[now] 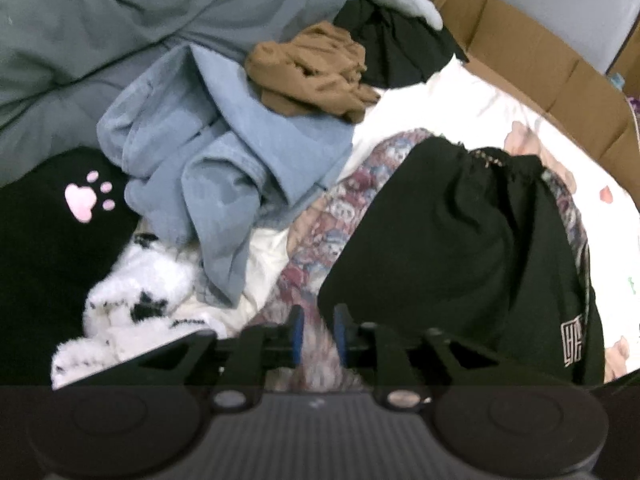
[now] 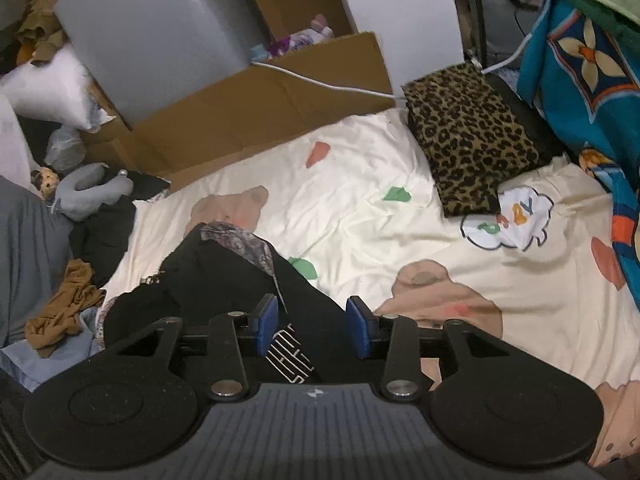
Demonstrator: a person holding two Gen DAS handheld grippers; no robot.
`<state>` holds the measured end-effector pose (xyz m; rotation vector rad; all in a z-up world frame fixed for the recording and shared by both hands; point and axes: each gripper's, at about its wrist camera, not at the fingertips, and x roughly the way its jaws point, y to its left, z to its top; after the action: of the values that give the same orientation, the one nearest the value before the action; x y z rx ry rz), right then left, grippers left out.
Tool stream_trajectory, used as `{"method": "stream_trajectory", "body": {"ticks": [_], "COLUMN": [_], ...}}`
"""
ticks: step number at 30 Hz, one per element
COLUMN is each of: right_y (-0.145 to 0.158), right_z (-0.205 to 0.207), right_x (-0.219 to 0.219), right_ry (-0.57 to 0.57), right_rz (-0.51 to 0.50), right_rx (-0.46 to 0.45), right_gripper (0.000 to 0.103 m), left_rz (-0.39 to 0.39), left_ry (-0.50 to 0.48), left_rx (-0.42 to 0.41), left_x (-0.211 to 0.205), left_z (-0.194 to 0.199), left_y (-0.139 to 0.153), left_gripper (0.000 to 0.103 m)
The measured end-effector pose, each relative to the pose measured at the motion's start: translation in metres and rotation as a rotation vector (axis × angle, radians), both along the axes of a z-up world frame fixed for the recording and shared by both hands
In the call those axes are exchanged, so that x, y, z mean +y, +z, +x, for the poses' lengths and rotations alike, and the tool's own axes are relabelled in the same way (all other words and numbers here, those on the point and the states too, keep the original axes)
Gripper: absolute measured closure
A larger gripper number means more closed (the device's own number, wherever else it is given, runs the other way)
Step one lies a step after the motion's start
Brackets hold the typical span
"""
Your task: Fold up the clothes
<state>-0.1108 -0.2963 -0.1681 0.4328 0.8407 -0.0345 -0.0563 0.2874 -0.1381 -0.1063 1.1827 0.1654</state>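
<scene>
Your left gripper (image 1: 319, 334) pinches the patterned garment (image 1: 344, 208), your right gripper (image 2: 312, 330) gapes over the black garment (image 2: 224, 280); lifting may drag both.

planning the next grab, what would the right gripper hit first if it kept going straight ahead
Most likely the black garment: it lies right between the open fingers of the right gripper, with the cream bedsheet beyond. Depth is hard to judge.

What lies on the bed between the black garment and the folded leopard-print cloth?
In the right wrist view, only bare cream sheet with coloured patches lies between the black garment and the leopard-print cloth; no clothing lies there.
</scene>
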Motion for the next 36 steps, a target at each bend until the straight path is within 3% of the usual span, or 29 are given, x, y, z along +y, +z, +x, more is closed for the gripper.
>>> {"method": "stream_trajectory", "body": {"ticks": [3,9,22,27,36], "right_y": [0.010,0.033,0.051,0.047,0.040], "right_z": [0.001,0.006,0.036,0.048,0.090], "right_x": [0.000,0.008,0.015,0.018,0.022], "right_ry": [0.010,0.051,0.115,0.137,0.281], "right_rz": [0.028,0.029,-0.003,-0.026,-0.172], "right_rx": [-0.044,-0.125,-0.135,-0.122,-0.061], "right_gripper": [0.058,0.058,0.058,0.058,0.058], "left_rz": [0.025,0.031,0.020,-0.013,-0.032], "left_ry": [-0.009,-0.027,-0.051,-0.051,-0.096], "left_rx": [-0.035,-0.084,-0.148,-0.142,-0.122], "left_x": [-0.004,-0.005,0.005,0.007,-0.013], "left_z": [0.005,0.019,0.052,0.068,0.095], "left_y": [0.014,0.031,0.051,0.044,0.017], "left_gripper": [0.058,0.052,0.052,0.052,0.052]}}
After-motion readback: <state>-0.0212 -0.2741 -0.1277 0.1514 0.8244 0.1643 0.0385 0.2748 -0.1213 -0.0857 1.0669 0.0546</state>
